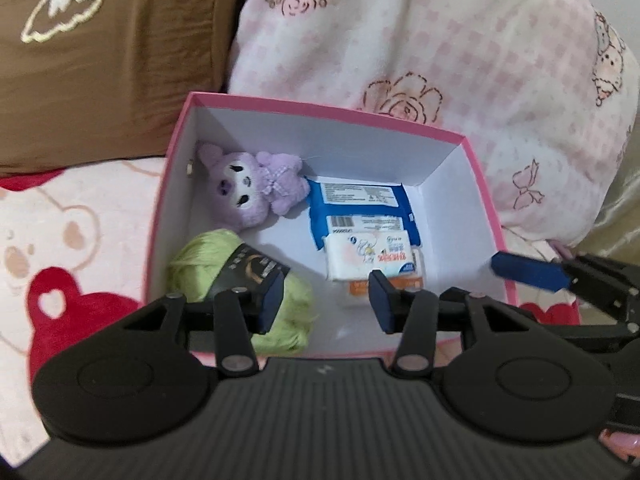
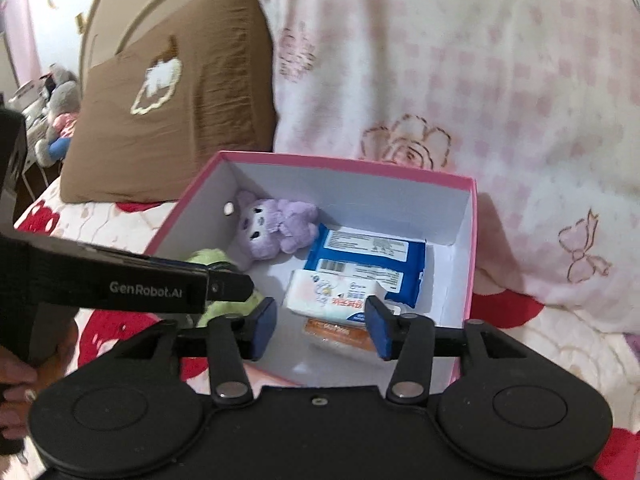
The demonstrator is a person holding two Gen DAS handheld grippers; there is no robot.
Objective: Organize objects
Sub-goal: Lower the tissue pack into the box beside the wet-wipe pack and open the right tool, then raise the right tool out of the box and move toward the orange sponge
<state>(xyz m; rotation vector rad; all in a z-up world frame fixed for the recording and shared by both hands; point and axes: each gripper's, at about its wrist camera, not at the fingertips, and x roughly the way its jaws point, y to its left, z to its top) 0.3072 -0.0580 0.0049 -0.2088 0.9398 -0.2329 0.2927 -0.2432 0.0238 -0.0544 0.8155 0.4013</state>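
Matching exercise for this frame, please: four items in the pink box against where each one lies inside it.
Places as seen from the left wrist view.
1. purple plush toy
2. green yarn ball
3. blue packet
4. white tissue pack

A. near left corner, black label band around it
B. lying on the blue packet's near end
C. far left corner
D. flat on the floor of the pink box, towards the far right

Pairs: 1-C, 2-A, 3-D, 4-B

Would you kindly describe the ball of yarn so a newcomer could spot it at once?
Find the pink box with white walls on the bed. The yarn sits in its near-left corner, just in front of the purple plush toy. It is the only pale green thing inside, wrapped in a black paper band.
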